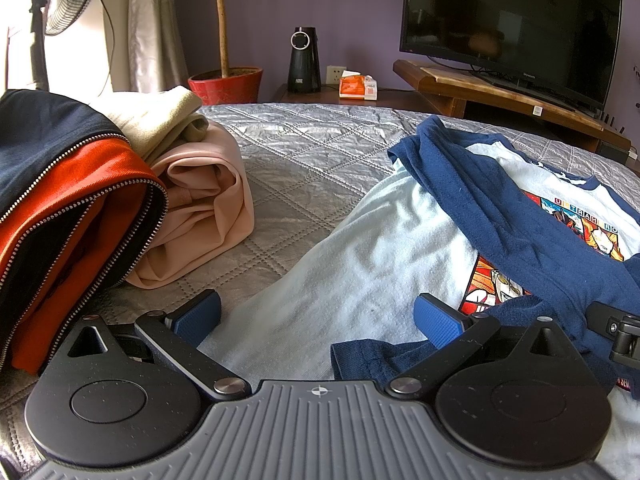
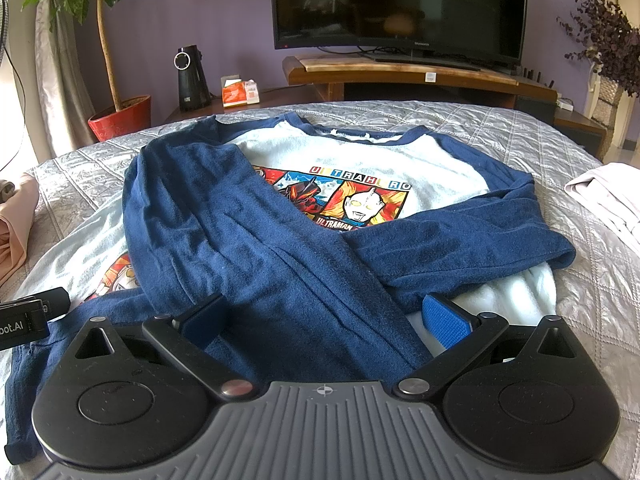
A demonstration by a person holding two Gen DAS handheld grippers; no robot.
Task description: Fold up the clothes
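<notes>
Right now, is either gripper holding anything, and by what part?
Nothing is held. The left gripper is open over the shirt near its hem, and the right gripper is open over the crossed blue sleeves; neither pinches fabric.

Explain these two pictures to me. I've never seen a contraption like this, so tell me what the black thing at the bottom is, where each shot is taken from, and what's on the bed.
The black device is a hand-held two-finger gripper; a person carries one in each hand, with a camera looking along its fingers. One picture comes from the left gripper, the other from the right gripper. Both are open and hold nothing. On the grey quilted bed lies a white shirt with blue sleeves crossed over its cartoon print. To its left sit a pink garment, a beige one and a navy and orange zip jacket. Behind are a television and a potted plant.
</notes>
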